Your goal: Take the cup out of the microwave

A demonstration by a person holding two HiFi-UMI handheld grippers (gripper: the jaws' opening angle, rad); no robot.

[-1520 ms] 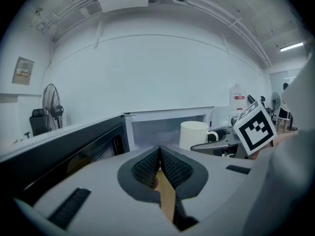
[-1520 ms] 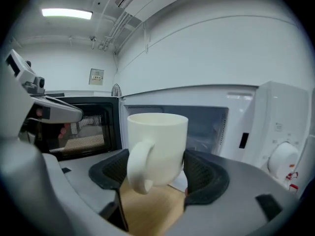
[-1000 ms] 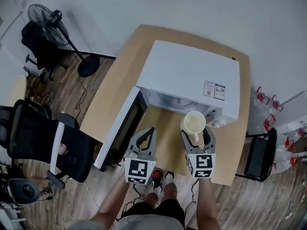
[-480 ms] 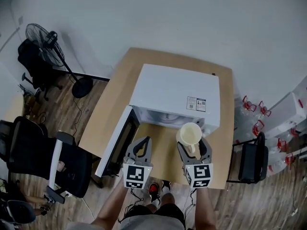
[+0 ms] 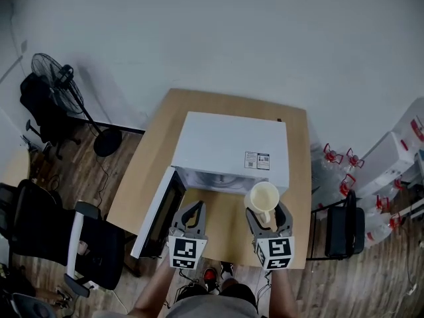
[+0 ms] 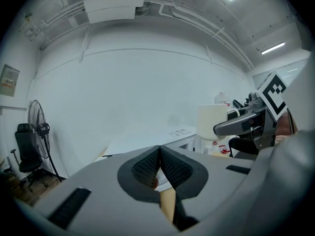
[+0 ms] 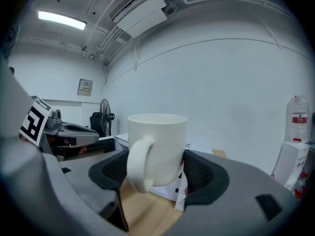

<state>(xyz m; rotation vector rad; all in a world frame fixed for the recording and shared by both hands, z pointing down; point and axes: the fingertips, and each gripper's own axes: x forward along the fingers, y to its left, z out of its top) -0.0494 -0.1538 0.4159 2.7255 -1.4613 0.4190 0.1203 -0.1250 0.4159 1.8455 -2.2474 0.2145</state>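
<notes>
Head view shows the cup [image 5: 264, 197] already out of the microwave [image 5: 228, 144], upright in the right hand-held gripper [image 5: 267, 212], whose jaws clamp its body above the tabletop [image 5: 149, 171]; the left hand-held gripper [image 5: 190, 212] is clenched on nothing. Probably only setting down remains

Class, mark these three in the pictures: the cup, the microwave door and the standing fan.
cup [image 7: 160, 146], right gripper view, on the side wall of its body.
microwave door [image 5: 162, 214], head view, on the dark window of the open door.
fan [image 5: 52, 72], head view, on its round grille.
</notes>
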